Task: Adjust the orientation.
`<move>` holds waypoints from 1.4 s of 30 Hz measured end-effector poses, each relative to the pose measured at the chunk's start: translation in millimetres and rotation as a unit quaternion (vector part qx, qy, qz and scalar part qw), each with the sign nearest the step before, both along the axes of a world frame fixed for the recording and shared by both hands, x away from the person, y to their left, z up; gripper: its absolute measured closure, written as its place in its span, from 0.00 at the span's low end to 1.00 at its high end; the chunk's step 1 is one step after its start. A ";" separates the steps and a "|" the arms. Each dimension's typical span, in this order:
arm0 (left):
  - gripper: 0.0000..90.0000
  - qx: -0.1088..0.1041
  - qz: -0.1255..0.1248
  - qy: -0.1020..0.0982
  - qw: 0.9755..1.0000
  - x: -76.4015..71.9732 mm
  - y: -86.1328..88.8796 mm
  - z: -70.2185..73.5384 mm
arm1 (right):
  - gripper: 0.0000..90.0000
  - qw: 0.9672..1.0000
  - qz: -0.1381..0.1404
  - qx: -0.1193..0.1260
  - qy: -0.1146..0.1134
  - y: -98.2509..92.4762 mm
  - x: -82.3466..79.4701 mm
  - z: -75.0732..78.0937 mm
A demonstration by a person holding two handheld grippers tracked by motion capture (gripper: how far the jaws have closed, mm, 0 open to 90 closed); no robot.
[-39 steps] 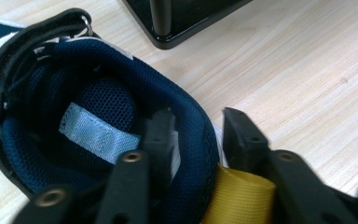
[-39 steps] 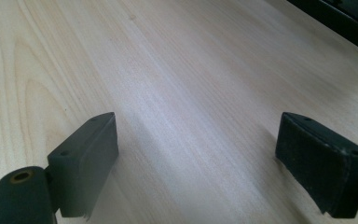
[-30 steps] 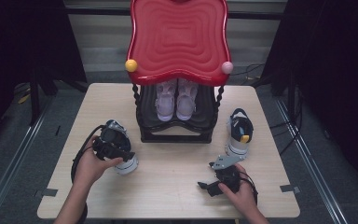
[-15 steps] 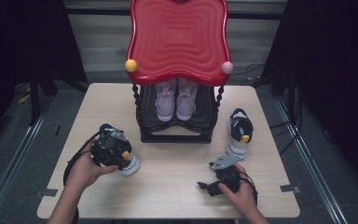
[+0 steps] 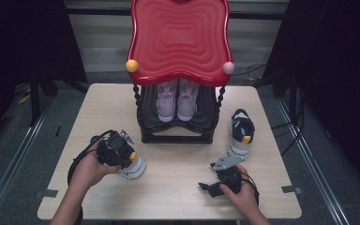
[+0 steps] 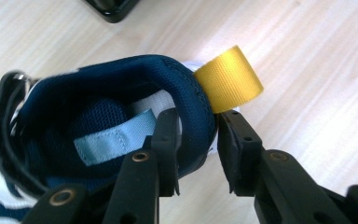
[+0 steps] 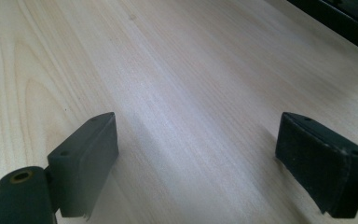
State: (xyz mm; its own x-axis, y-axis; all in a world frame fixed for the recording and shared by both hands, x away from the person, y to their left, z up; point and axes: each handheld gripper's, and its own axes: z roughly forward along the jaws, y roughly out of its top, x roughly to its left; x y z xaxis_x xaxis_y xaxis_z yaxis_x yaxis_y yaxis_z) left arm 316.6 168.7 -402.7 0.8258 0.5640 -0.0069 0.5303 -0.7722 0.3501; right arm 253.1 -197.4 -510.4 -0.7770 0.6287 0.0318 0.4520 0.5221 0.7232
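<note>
The left gripper point(image 6: 196, 154) has just closed on the navy shoe's point(image 6: 98, 112) heel collar.

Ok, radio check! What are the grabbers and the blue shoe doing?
Left gripper just closed, pinching blue shoe's heel collar under yellow loop. Right gripper open, over bare table. Shoe on table, nothing in the way.

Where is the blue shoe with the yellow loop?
In the high view the blue shoe sits front-left on the table, its heel collar pinched by the left gripper.
</note>
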 end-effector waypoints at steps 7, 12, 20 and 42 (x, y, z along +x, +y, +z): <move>0.48 0.013 0.036 0.044 0.998 6.9 -6.7 1.3 | 0.14 1.000 0.000 0.000 0.000 0.0 0.0 0.0; 0.41 0.028 0.058 0.073 0.995 16.3 -16.9 -3.6 | 0.14 1.000 0.000 0.000 0.000 0.0 0.0 0.0; 0.45 0.044 0.080 0.109 0.990 29.9 -28.0 -10.6 | 0.14 1.000 0.000 0.000 0.000 0.0 0.0 0.0; 0.66 0.039 0.107 0.161 0.980 43.6 -33.3 -24.9 | 0.14 1.000 0.000 0.000 0.000 0.0 0.0 0.0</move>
State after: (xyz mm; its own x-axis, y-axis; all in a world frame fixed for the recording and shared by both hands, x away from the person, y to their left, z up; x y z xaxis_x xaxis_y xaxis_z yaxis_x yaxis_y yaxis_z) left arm 360.2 135.4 -427.6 0.6508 0.7327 -0.1991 0.7561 -0.6493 0.0823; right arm 253.1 -197.3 -510.5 -0.7768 0.6289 0.0319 0.4522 0.5219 0.7232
